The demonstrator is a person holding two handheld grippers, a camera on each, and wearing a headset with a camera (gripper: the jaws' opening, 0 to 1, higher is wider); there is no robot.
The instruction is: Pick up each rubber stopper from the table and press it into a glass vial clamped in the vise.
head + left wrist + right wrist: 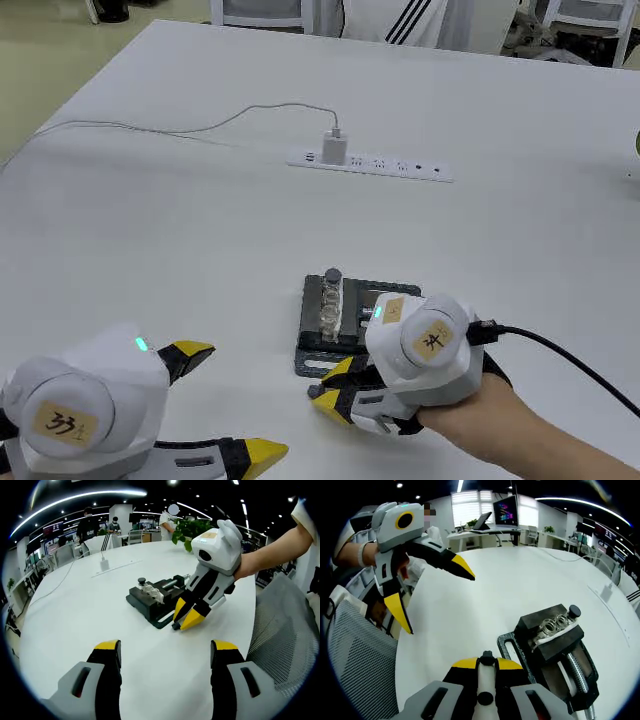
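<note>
left gripper (pixel 235 400), my chunky plastic one: white shell, black fingers, yellow tips, tan round sticker, tiny green light
right gripper (pixel 320 392), its twin: same white/black/yellow combo, tan sticker too
thin cable (pixel 560 352) off its back: black
small round rubber stopper (pixel 486 655) in its tips: dark grey, almost black
flat metal vise (pixel 310 345): matte black
little glass vials (pixel 330 305): clear, end one capped dark grey
big smooth tabletop (pixel 150 220): plain white
long plastic power strip (pixel 370 163): white
mesh chair seat (pixel 282 630): grey weave

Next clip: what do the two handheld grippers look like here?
Both grippers have rounded white housings, a green light and black jaws with yellow tips. The left gripper carries a tan sticker handwritten 33; the right gripper has a tan label and a black cable.
</note>
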